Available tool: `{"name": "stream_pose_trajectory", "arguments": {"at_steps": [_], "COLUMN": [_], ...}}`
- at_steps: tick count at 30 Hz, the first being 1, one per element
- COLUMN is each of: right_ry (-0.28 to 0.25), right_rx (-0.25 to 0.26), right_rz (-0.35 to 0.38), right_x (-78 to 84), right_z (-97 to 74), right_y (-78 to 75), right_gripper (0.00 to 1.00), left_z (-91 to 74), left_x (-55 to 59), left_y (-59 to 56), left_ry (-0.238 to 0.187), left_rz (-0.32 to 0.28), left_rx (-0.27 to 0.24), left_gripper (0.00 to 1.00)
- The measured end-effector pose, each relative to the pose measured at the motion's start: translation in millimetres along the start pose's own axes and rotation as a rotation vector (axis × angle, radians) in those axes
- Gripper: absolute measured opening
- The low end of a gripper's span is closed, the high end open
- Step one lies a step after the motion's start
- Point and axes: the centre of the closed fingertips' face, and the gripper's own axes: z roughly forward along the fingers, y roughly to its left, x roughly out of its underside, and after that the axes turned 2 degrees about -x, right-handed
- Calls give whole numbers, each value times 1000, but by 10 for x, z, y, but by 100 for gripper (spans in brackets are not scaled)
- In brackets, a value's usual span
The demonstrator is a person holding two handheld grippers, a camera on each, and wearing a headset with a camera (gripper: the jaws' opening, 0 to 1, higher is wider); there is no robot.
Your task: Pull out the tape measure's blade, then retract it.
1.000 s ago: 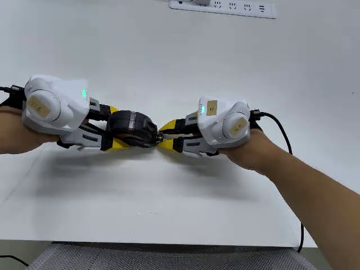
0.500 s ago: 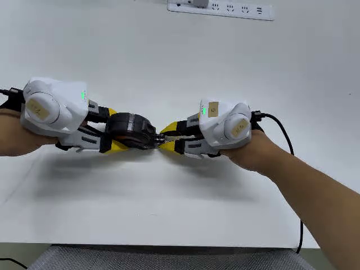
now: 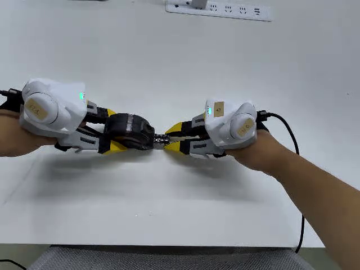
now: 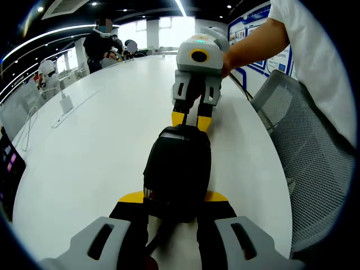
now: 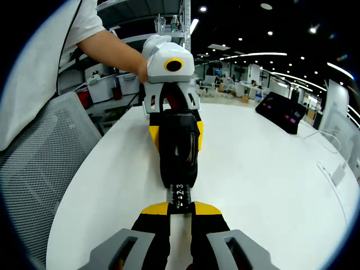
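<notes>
A black tape measure (image 3: 130, 131) hangs just above the white table, clamped between the yellow-tipped jaws of my left gripper (image 3: 115, 136). In the left gripper view its black case (image 4: 177, 171) sits between my jaws. My right gripper (image 3: 170, 138) faces it from the right and is shut on the end of the blade (image 3: 160, 139). The right gripper view shows a short length of blade (image 5: 180, 197) with printed numbers running from the case (image 5: 179, 147) into my shut jaws. The opposite gripper (image 5: 169, 79) shows behind the case.
The white table (image 3: 169, 185) has free room all around. A power strip (image 3: 216, 9) lies at the far edge. A black cable (image 3: 287, 135) trails from the right gripper. A grey mesh chair (image 3: 169, 256) sits below the near edge. People stand far off (image 4: 107, 39).
My right gripper has moved a little to the right, drawing a short stretch of blade out of the case. The left gripper with the case has stayed almost still.
</notes>
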Motion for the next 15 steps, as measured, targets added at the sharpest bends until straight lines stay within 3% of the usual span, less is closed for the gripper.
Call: {"name": "stream_pose_trajectory", "arguments": {"at_steps": [15], "right_ry": [16], "right_rx": [4], "right_rz": [-5], "right_x": [71], "right_z": [-88], "right_y": [-19], "right_gripper": [9], "left_z": [-4], "left_x": [-4], "left_y": [-2], "left_ry": [-1], "left_rz": [-3], "left_rx": [-3], "left_gripper": [28]}}
